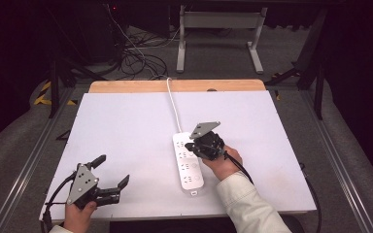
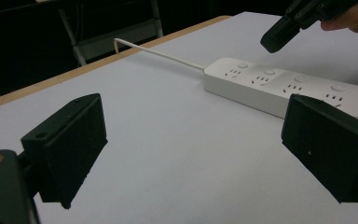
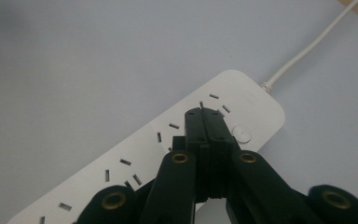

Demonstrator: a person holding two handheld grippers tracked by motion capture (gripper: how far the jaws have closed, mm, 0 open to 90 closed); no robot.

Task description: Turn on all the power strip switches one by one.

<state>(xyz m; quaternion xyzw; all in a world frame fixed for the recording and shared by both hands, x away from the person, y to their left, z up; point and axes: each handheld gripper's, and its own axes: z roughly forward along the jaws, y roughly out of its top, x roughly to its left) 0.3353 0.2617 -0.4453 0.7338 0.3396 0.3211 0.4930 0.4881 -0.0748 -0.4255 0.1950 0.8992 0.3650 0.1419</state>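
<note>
A white power strip (image 1: pixel 188 162) with several sockets lies on the white table top (image 1: pixel 126 126), its white cable (image 1: pixel 173 104) running to the far edge. My right gripper (image 1: pixel 192 144) hovers over the strip's far end, jaws shut together with nothing between them. In the right gripper view the shut tips (image 3: pixel 203 113) point at the strip (image 3: pixel 135 149) beside a round switch button (image 3: pixel 242 135). My left gripper (image 1: pixel 110 171) rests at the near left corner, jaws wide open and empty. In the left gripper view its fingers (image 2: pixel 70 140) frame bare table, with the strip (image 2: pixel 284 86) and the right gripper (image 2: pixel 282 32) beyond.
A wooden strip (image 1: pixel 175 86) borders the table's far edge. Behind it stand a white metal frame (image 1: pixel 218 34) and tangled floor cables (image 1: pixel 136 53). Metal rails (image 1: pixel 34 145) run along both sides of the table.
</note>
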